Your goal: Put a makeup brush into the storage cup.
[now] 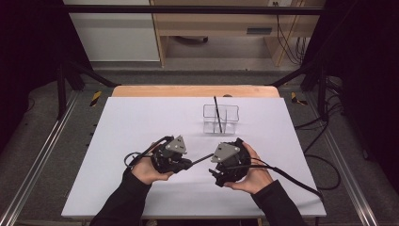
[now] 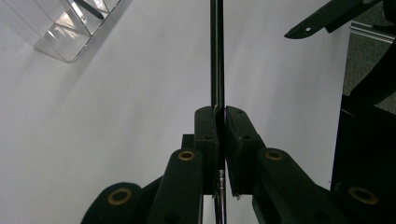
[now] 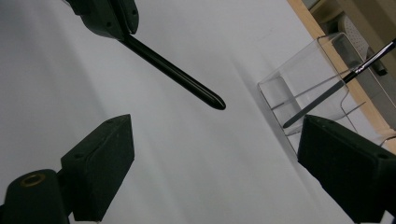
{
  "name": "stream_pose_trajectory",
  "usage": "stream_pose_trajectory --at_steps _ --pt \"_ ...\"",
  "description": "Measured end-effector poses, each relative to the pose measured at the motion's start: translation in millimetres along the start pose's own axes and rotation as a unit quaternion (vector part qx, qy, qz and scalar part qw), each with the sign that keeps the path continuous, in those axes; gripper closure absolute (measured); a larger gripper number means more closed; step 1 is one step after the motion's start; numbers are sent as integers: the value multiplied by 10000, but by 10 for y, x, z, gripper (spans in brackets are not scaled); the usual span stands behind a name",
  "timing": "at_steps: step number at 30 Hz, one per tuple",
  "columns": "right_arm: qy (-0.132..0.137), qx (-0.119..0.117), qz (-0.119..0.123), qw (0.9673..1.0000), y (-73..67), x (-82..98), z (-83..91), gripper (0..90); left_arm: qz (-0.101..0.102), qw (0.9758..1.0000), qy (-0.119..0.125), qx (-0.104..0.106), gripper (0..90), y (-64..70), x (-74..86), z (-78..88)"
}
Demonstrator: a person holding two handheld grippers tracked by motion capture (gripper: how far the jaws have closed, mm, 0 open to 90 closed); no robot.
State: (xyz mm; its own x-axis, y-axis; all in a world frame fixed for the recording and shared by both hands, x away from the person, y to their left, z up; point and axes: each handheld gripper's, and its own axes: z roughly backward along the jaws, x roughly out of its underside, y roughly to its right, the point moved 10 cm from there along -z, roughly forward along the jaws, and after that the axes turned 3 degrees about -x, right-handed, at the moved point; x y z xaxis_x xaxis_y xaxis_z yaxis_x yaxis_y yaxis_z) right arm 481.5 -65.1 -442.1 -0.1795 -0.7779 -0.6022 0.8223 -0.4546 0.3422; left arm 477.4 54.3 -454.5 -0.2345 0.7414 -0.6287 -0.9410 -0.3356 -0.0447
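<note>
Currently a black pen (image 2: 216, 51) is clamped by the left gripper (image 2: 219, 122); the right gripper (image 3: 215, 158) is held wide apart.

clear organizer (image 1: 221, 118) ahead, open table (image 1: 141, 122) leftward

Two brushes (image 1: 201, 159) (image 1: 218, 114), one clear organizer (image 1: 221, 118)

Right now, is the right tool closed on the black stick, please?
No, the right tool is wide open; the left tool grips the black stick.
</note>
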Motion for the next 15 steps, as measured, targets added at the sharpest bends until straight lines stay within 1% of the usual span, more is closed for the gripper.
stream_pose_trajectory --at_steps 10,15 --pt "-92 -29 310 9995 -62 -33 -35 152 -89 9999 -4 110 834 42 -39 -6" --pt "-103 -52 545 9984 -92 -67 -36 205 -98 9998 21 151 834 60 -59 9"
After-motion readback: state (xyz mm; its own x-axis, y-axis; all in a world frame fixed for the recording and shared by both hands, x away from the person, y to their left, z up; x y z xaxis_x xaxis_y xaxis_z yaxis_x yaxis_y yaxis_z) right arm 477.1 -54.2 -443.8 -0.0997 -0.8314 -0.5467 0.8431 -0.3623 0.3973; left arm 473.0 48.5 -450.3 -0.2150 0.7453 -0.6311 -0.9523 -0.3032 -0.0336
